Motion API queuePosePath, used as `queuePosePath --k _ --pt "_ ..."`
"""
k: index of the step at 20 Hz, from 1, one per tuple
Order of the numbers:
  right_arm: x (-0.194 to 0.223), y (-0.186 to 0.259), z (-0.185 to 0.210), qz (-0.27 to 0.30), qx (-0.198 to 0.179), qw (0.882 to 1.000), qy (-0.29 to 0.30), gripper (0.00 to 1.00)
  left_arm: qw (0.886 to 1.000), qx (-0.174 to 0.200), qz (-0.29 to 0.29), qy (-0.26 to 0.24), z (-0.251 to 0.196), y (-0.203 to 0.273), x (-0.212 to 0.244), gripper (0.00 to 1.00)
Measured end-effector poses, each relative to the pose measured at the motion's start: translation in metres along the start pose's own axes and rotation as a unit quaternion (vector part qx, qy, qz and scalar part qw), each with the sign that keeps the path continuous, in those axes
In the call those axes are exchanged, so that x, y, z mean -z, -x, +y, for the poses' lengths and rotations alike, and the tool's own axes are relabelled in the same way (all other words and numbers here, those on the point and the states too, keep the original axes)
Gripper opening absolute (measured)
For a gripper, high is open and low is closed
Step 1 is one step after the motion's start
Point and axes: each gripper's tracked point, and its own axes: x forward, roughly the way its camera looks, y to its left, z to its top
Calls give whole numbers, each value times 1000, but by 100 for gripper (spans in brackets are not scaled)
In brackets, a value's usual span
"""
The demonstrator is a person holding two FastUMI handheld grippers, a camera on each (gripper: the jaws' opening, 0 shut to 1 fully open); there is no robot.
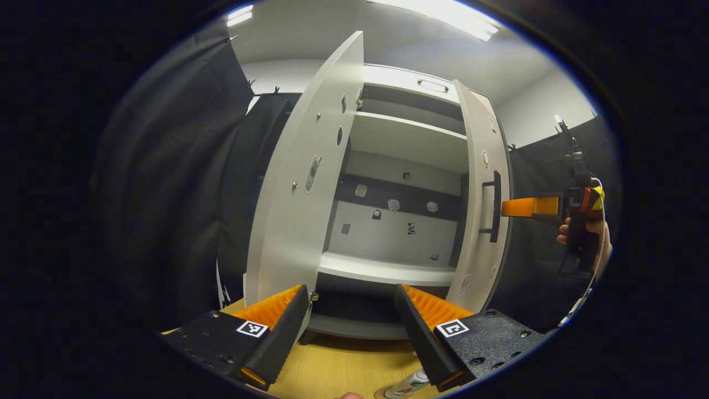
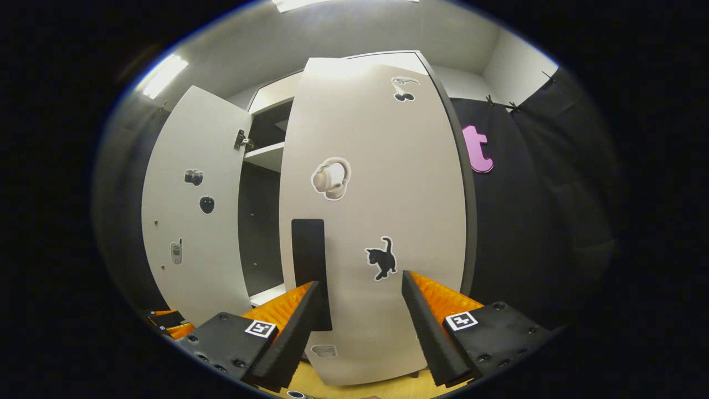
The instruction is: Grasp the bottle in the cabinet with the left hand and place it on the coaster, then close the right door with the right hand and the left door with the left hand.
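Inside, left gripper (image 1: 352, 316) fingers apart — bottle (image 1: 409, 384) below; right gripper (image 2: 360, 310) fingers apart — right door (image 2: 382, 221) front.

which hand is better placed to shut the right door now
Right. In the left gripper view the right tool sits just beside the right door at its handle, open. The left tool faces the cabinet's middle, near the bottle.
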Motion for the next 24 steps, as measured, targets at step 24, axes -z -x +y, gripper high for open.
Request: queuePosePath --k 24 --pt "10 4 2 17 23 1000 1 96 970 -212 -112 -40 167 0 -138 97"
